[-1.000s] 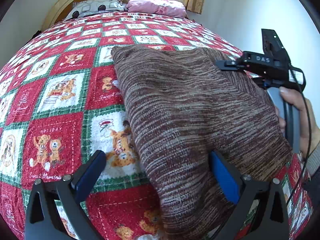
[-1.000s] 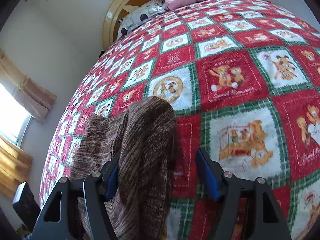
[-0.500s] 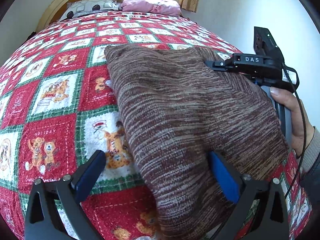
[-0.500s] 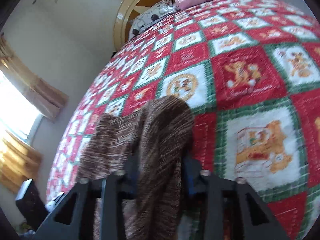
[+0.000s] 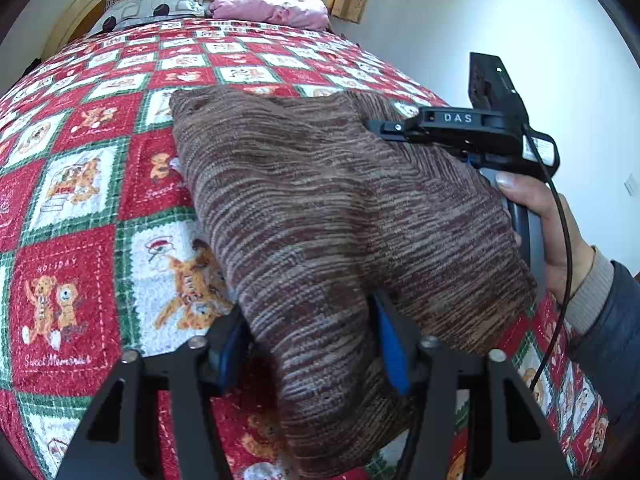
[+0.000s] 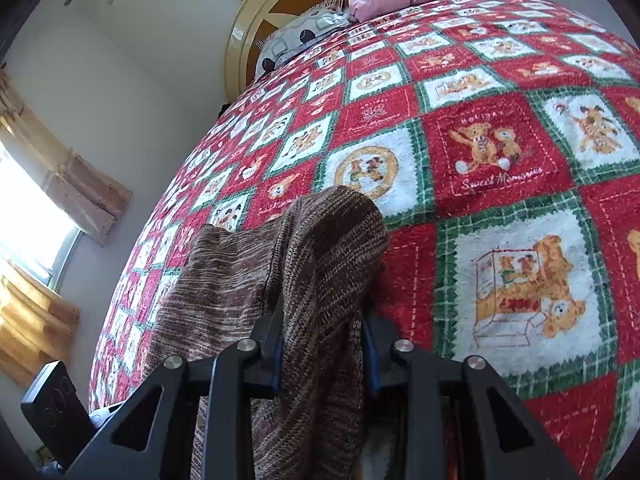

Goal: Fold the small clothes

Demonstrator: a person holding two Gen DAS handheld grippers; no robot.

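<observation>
A brown striped knit garment (image 5: 320, 208) lies on the red, green and white patchwork bedspread (image 5: 80, 184). My left gripper (image 5: 312, 344) is shut on the garment's near edge, its blue pads pinching a fold of the knit. My right gripper (image 6: 322, 344) is shut on another edge of the same garment (image 6: 320, 264), which bunches up between its pads. The right gripper's body and the hand holding it show at the right of the left wrist view (image 5: 472, 128).
A pink pillow (image 5: 272, 8) and a grey patterned pillow (image 5: 156, 8) lie against the wooden headboard (image 6: 256, 40). Curtained windows (image 6: 36, 216) stand beside the bed. A white wall (image 5: 540, 40) runs along the bed's right side.
Both grippers have closed onto the garment's edges: the right first, then the left. The fabric has bunched up between the pads.
</observation>
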